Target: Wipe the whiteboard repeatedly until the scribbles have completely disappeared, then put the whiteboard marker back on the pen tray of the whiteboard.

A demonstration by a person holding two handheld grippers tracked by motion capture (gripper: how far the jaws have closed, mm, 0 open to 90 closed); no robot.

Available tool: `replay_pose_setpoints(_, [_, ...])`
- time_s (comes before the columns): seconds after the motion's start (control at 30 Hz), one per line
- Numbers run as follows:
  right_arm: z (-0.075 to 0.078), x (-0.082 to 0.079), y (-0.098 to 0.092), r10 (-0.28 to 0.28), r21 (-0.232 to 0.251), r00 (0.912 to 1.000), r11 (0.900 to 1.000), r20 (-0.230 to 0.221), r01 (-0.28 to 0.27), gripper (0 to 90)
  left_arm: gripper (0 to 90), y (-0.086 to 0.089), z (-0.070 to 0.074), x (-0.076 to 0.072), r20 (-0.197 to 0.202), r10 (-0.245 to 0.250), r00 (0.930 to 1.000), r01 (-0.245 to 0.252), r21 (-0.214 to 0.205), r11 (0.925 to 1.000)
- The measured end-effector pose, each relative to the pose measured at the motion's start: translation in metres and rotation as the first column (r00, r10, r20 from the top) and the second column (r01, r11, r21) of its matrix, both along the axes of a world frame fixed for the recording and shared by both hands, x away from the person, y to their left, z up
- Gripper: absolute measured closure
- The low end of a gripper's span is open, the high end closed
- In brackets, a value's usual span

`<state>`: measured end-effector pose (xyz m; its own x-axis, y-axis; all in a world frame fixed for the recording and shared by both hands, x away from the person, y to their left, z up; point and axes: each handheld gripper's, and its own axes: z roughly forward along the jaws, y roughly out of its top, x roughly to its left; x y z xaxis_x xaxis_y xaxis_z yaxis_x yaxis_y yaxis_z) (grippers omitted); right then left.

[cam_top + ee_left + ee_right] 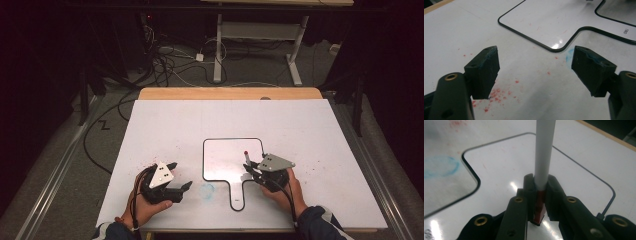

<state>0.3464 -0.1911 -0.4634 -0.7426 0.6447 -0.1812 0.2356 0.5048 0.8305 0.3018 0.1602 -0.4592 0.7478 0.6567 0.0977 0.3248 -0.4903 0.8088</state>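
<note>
White table [165, 125]; right claw [540, 195] pinches marker [544, 152], red-capped.

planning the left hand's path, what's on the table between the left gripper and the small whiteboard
In the high view, no object: between the left gripper and the whiteboard there is bare white table with a faint blue smudge. The left gripper view adds red specks.
</note>
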Motion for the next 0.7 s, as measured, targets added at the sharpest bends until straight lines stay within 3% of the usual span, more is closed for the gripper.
replay_pose_setpoints(0.2, [0.029,-0.001,-0.021,0.014,0.112,0.9999,0.9936,-0.010,-0.013,81.3,21.5,-0.001,-0.002,0.000,-0.005,-0.004,1.0000,0.004,0.010,0.9999])
replay_pose_setpoints(0.33, [0.043,-0.002,-0.036,0.018,0.107,0.9989,0.9942,-0.042,-0.013,81.1,21.5,-0.001,-0.003,0.000,-0.010,-0.005,0.9999,0.005,0.021,0.9998])
replay_pose_setpoints(0.4, [0.048,-0.004,-0.045,-0.010,0.112,0.9987,0.9936,-0.050,0.016,81.0,21.4,-0.001,-0.003,0.001,-0.018,-0.004,0.9998,0.004,0.022,0.9997])
replay_pose_setpoints(0.47, [0.053,-0.004,-0.055,-0.034,0.140,0.9944,0.9890,-0.100,0.048,81.0,21.2,-0.002,-0.003,0.001,-0.016,-0.005,0.9999,0.005,0.021,0.9998])
replay_pose_setpoints(0.5, [0.054,-0.003,-0.059,-0.050,0.160,0.9895,0.9846,-0.136,0.072,80.9,21.2,-0.002,-0.003,0.002,-0.016,-0.006,0.9999,0.006,0.021,0.9997])
replay_pose_setpoints(0.57, [0.054,0.002,-0.065,-0.049,0.153,0.9744,0.9847,-0.220,0.084,80.9,21.2,-0.003,-0.003,0.002,-0.018,-0.007,0.9998,0.007,0.026,0.9996])
replay_pose_setpoints(0.6, [0.053,0.005,-0.066,-0.058,0.151,0.9718,0.9841,-0.229,0.094,80.9,21.2,-0.003,-0.003,0.002,-0.019,-0.007,0.9998,0.008,0.030,0.9995])
replay_pose_setpoints(0.7, [0.043,0.017,-0.069,-0.059,0.132,0.9380,0.9852,-0.341,0.110,81.0,21.2,-0.004,-0.004,0.002,-0.041,-0.020,0.9990,0.021,0.029,0.9993])
